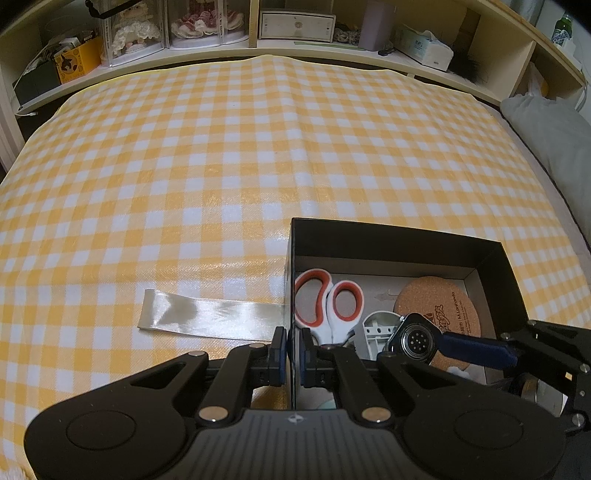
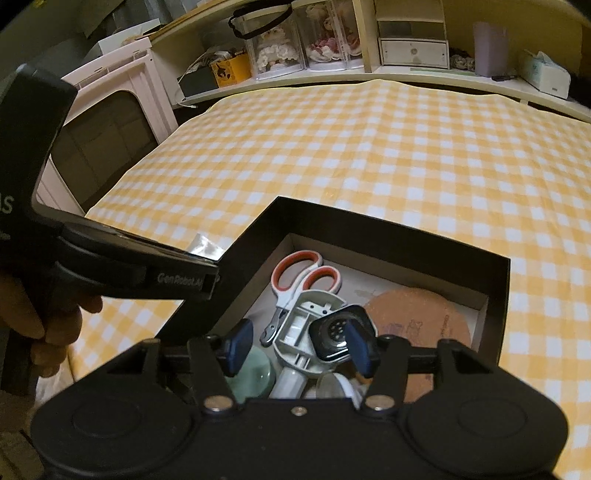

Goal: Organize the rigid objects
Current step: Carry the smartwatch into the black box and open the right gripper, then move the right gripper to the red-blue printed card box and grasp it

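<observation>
A black box (image 1: pixel 391 232) (image 2: pixel 369 225) sits on the yellow checked cloth. Inside lie red-handled scissors (image 1: pixel 328 299) (image 2: pixel 303 277), a cork coaster (image 1: pixel 436 299) (image 2: pixel 417 317), a grey plastic part (image 1: pixel 376 328) (image 2: pixel 306 314) and a black watch body (image 1: pixel 417 339) (image 2: pixel 332 336). My left gripper (image 1: pixel 293 347) is shut on the box's left wall. My right gripper (image 2: pixel 299 350) is open over the box, its right finger beside the watch body, which rests on the grey part. The right gripper's finger also shows in the left wrist view (image 1: pixel 476 349).
A satin ribbon strip (image 1: pixel 207 314) lies on the cloth left of the box. Shelves with doll cases (image 1: pixel 129 29), a drawer unit (image 1: pixel 295 24) and a tissue box (image 1: pixel 424 44) line the far edge. A pillow (image 1: pixel 554 140) lies at the right.
</observation>
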Demonstrator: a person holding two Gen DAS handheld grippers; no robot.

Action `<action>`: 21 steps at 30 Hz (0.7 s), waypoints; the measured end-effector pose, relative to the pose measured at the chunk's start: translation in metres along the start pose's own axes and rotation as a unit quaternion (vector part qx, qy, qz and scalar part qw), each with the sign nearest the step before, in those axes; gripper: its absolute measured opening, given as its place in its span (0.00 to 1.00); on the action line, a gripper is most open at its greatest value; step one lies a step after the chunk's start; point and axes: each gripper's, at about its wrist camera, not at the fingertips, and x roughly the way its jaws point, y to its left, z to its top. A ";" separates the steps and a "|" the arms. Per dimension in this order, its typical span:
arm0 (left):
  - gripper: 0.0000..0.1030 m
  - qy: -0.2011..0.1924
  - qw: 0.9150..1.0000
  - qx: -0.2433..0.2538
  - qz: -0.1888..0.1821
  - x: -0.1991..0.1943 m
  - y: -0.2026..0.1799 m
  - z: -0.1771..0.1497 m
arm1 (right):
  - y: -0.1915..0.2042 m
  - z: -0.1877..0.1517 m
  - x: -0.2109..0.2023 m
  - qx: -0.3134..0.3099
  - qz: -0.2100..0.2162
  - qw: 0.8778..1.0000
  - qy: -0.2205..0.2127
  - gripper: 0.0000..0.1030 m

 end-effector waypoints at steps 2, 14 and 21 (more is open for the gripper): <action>0.05 0.000 1.000 0.000 0.000 0.000 0.000 0.000 | 0.003 -0.002 -0.001 0.000 -0.001 1.000 0.004 0.57; 0.05 0.000 1.000 0.000 0.000 0.000 0.000 0.000 | 0.007 0.001 -0.024 -0.001 -0.006 1.000 -0.009 0.91; 0.05 0.000 1.000 0.000 0.000 0.000 0.000 0.000 | -0.006 0.007 -0.041 0.008 -0.025 0.999 -0.022 1.00</action>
